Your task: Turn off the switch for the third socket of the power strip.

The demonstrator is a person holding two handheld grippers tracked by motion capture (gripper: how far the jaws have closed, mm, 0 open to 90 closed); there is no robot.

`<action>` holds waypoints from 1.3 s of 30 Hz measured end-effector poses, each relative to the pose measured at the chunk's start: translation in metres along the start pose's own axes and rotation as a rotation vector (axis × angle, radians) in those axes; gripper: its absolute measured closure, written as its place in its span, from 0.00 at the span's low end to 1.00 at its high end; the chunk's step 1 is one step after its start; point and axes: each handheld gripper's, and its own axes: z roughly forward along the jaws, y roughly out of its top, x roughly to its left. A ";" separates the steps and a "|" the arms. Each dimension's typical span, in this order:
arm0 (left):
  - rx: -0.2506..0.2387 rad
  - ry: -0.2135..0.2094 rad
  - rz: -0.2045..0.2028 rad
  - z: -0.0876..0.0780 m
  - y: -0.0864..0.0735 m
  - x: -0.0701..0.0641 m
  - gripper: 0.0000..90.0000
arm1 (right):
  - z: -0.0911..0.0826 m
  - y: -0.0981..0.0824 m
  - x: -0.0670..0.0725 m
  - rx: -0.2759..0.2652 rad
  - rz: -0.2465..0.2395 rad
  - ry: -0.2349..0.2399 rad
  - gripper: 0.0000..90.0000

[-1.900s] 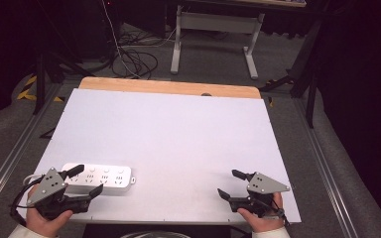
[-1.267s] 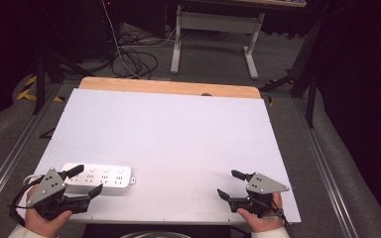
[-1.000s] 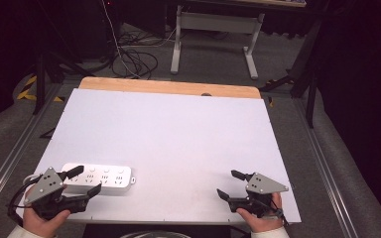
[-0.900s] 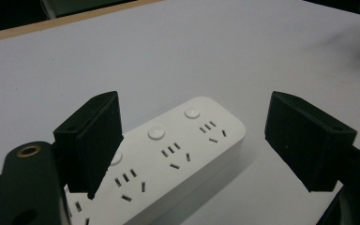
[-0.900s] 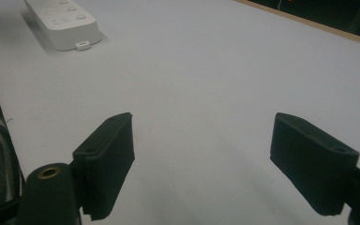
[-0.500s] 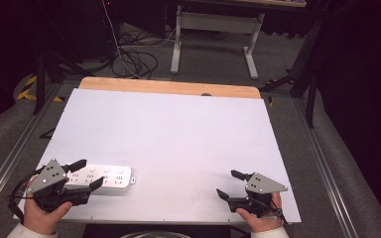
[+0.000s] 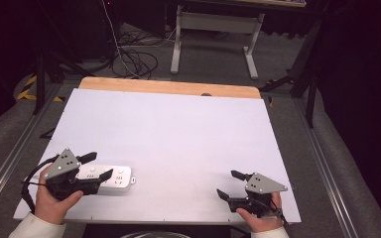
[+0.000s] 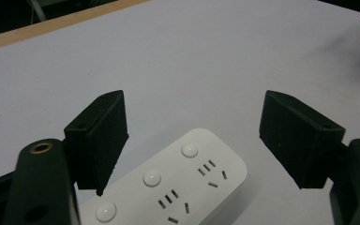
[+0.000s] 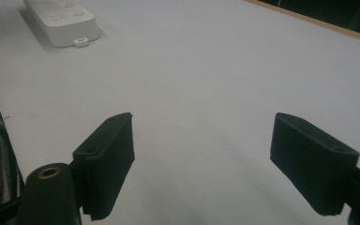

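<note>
A white power strip [image 7: 120,177] lies flat near the front left of the white tabletop [image 7: 178,129]. My left gripper [image 7: 101,165] hovers over its left part, held in a hand. In the left gripper view the strip [image 8: 178,183] lies below and between the wide jaws of the gripper [image 8: 192,133]. The jaws have just been closing a little, but the pads do not touch it, so the gripper is open. My right gripper [image 7: 226,183] rests at the front right, open and with nothing in it. In the right gripper view it [image 9: 201,154] faces bare tabletop, with the strip [image 9: 61,16] far off.
The far edge of the table is a wooden strip [image 7: 168,87]. Metal rails [image 7: 10,158] run along both sides. Beyond the table stand a grey desk frame [image 7: 213,29] and loose cables [image 7: 134,54] on the floor.
My left gripper has lifted and moved forward over the power strip's left end. The right gripper and the strip have stayed put.
</note>
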 end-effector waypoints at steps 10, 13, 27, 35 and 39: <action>0.017 -0.011 0.001 0.014 0.009 0.002 0.27 | 0.000 0.000 0.000 -0.002 -0.002 0.003 0.25; 0.030 -0.017 0.002 0.020 0.012 0.002 0.27 | 0.000 0.000 0.000 0.000 -0.003 0.004 0.25; 0.100 -0.003 0.015 0.025 0.015 0.007 0.54 | 0.001 -0.001 0.000 0.006 -0.011 0.004 0.25; 0.176 -0.032 0.030 0.027 0.016 0.011 0.96 | 0.001 -0.001 0.000 0.007 -0.010 0.006 0.25; 0.232 -0.012 0.028 0.029 0.017 0.012 1.00 | 0.001 -0.001 0.000 0.005 -0.011 0.005 0.25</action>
